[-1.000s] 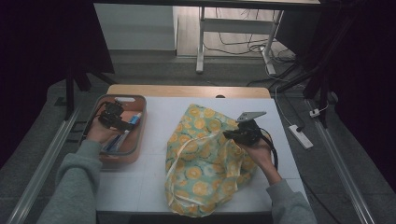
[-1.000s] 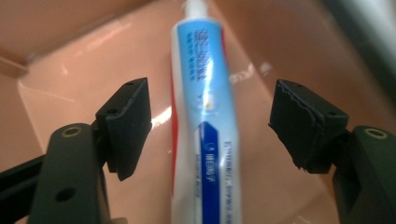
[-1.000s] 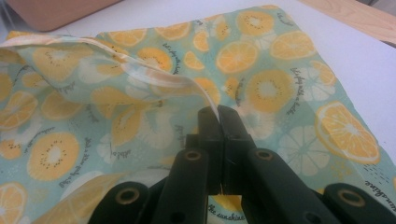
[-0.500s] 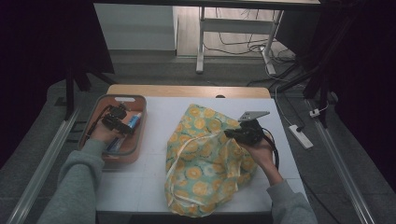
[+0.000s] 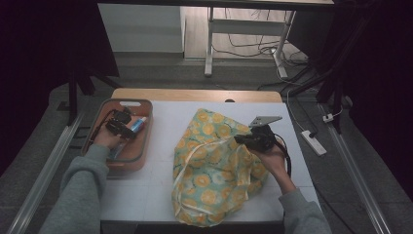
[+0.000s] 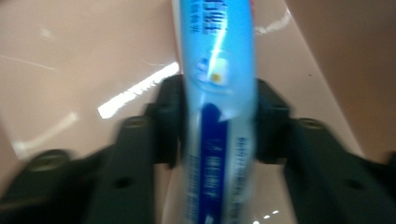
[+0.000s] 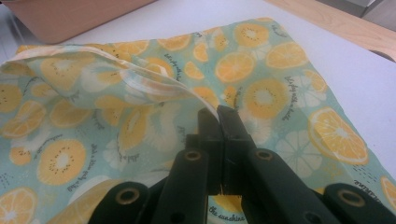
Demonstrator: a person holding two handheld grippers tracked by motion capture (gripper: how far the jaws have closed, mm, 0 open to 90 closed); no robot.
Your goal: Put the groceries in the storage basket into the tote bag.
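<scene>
At the left, in the shallow orange-brown plastic tray (image 5: 141,158), the left gripper (image 5: 125,127) clamps its jaws on the blue-and-white squeeze tube (image 6: 219,121). Mid-table lies the fruit-printed green cloth bag (image 5: 214,170); the right gripper (image 7: 217,116) pinches its cream-edged rim, jaws together.

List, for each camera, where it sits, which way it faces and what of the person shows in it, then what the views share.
High view: above the person's side, facing forward and down on the table; both forearms, left gripper and right gripper show.
Left gripper view: on the left gripper, looking into the tray; jaws flank the blue tube.
Right gripper view: on the right gripper, looking across the fruit-print bag; jaws pinch its edge.
Shared: high and left gripper views show tube and tray; high and right, the bag.
</scene>
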